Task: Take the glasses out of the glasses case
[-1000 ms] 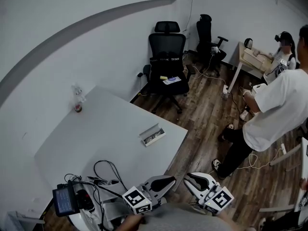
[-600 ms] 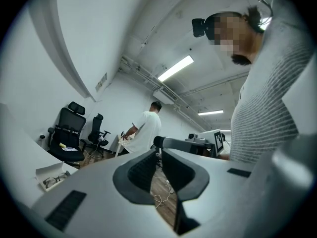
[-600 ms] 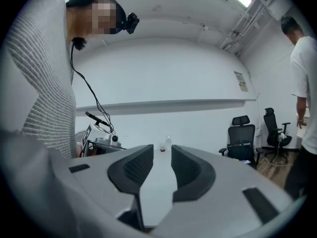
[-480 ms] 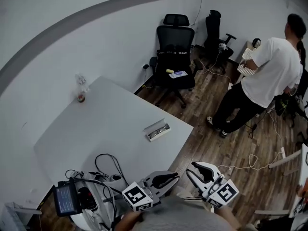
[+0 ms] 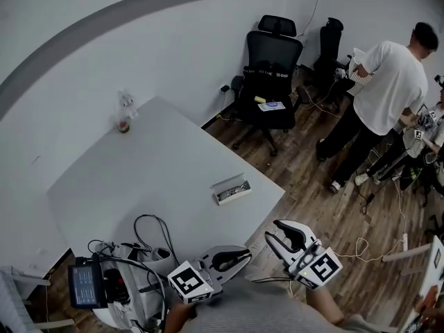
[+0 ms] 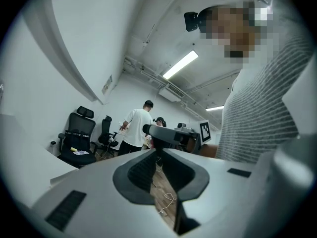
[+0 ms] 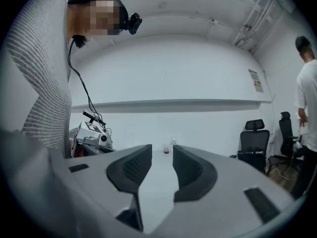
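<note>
The glasses case [image 5: 231, 189] lies open on the white table [image 5: 159, 179] near its right edge, with something dark inside, too small to make out. Both grippers hang off the table's near corner, well short of the case. My left gripper [image 5: 246, 254] is shut with nothing in it; in the left gripper view its tips [image 6: 158, 151] meet and point across the room. The jaws of my right gripper [image 5: 272, 230] are opening, and nothing is between them. In the right gripper view they [image 7: 162, 150] look along the tabletop.
A small bottle [image 5: 124, 113] stands at the table's far corner. Cables [image 5: 149, 231] and a device with a screen [image 5: 87, 283] crowd the near left. Black office chairs [image 5: 272, 68] and a person in a white shirt [image 5: 388, 82] are on the wooden floor to the right.
Both grippers have shifted a little to the right, and the right one's jaws have spread wider. The person in the white shirt has walked off toward the back right.
</note>
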Demonstrator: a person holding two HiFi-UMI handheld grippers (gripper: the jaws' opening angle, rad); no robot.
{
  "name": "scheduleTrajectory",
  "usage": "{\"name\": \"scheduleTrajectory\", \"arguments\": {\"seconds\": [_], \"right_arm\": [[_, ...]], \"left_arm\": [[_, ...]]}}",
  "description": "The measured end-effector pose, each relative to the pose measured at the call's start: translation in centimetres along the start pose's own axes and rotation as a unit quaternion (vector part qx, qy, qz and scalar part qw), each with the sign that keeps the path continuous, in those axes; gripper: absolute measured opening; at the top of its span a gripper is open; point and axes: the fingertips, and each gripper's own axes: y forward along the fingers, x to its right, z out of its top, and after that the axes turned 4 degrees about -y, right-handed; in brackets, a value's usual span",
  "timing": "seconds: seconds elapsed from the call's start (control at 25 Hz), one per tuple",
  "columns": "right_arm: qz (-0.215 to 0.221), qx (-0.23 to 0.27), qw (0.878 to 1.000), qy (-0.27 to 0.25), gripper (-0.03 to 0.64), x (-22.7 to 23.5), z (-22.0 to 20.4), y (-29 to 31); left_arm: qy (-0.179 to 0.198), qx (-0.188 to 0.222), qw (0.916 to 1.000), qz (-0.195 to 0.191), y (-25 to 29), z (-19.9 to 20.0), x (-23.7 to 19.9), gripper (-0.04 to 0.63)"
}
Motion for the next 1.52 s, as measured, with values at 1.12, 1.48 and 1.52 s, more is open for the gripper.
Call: {"name": "scheduleTrajectory", "arguments": {"seconds": [1.12,1.48,1.52], "right_arm": [[0.148,-0.019,0.989,-0.005,0.14,7.7,-2.1,9.2],[0.189,-0.071,0.979,-0.03,0.14,8.7,-5.2,12.5],[0.191,-0.079,0.978,-0.035,0.14,8.8,-5.7,12.7]], "left_arm": [[-0.024,0.037,0.995,0.09,4.4,3.7,-9.9,0.031],[-0.03,0.06,0.9924,0.103,5.0,4.1,-12.1,0.031],[-0.034,0.062,0.9919,0.105,4.7,4.1,-12.3,0.031]]}}
